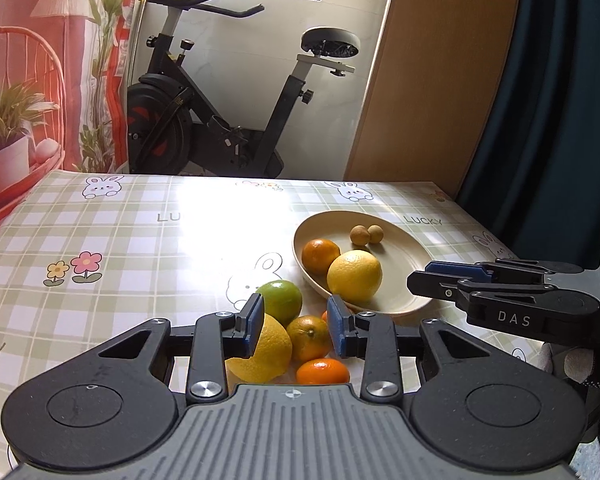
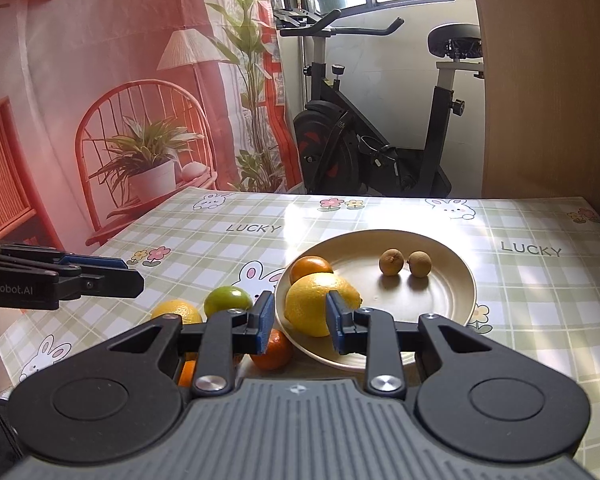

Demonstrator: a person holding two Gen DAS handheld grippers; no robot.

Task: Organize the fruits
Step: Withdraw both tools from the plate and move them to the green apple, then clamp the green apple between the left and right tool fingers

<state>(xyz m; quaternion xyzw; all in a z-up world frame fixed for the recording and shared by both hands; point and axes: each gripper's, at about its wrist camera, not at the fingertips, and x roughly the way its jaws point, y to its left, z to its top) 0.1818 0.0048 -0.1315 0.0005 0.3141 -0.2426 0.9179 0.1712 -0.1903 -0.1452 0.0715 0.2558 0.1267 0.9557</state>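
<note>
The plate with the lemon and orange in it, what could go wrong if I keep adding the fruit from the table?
The plate is shallow, and the lemon and orange already sit at its near-left rim, so another fruit dropped there might knock one out. The loose pile, the lime among it, could roll across the slick tablecloth if nudged.

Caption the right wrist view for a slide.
Right gripper hovers empty above a plate holding a lemon, orange and two longans.
</note>
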